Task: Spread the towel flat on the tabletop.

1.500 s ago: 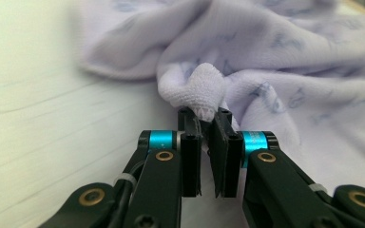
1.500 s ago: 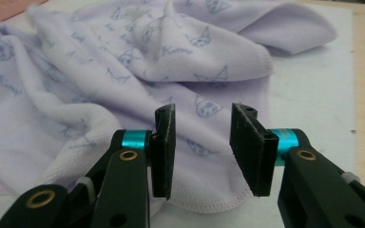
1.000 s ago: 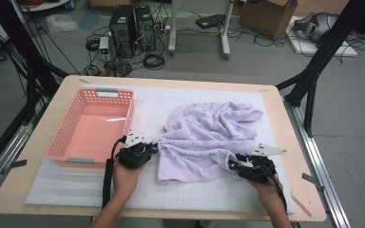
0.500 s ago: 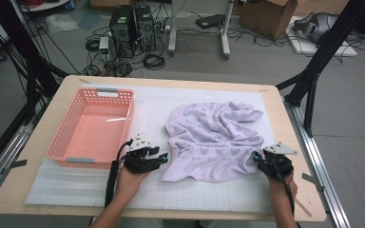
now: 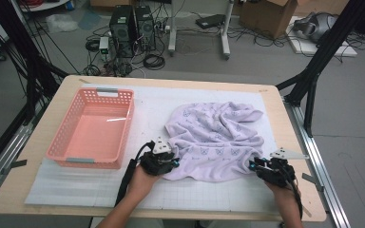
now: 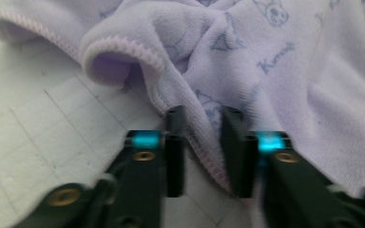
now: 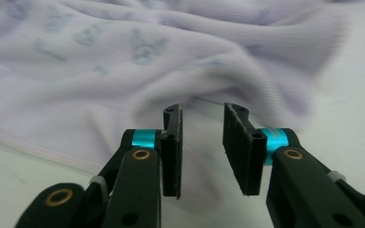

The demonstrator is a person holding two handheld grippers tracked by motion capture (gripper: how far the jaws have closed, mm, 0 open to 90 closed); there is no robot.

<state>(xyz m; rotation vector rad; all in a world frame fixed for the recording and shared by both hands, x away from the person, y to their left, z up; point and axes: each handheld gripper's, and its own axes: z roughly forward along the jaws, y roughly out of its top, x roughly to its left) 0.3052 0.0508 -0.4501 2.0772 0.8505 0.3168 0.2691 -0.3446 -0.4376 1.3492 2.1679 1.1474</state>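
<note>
Both grippers are working the near hem of the lilac towel [image 5: 215, 140] on the mat [image 5: 100, 183] (beside the pink basket [image 5: 91, 129]): left gripper [image 6: 203, 152] is closing astride the hem, its jaws not yet pinching; right gripper [image 7: 203, 147] is narrowing on nothing, short of the edge. Next, likely: seating both pinches.

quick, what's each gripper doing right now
left gripper: jaws just closing, the towel edge between them, not clamped.
right gripper: open, jaws just narrowing at the towel's near edge, nothing between them.
</note>
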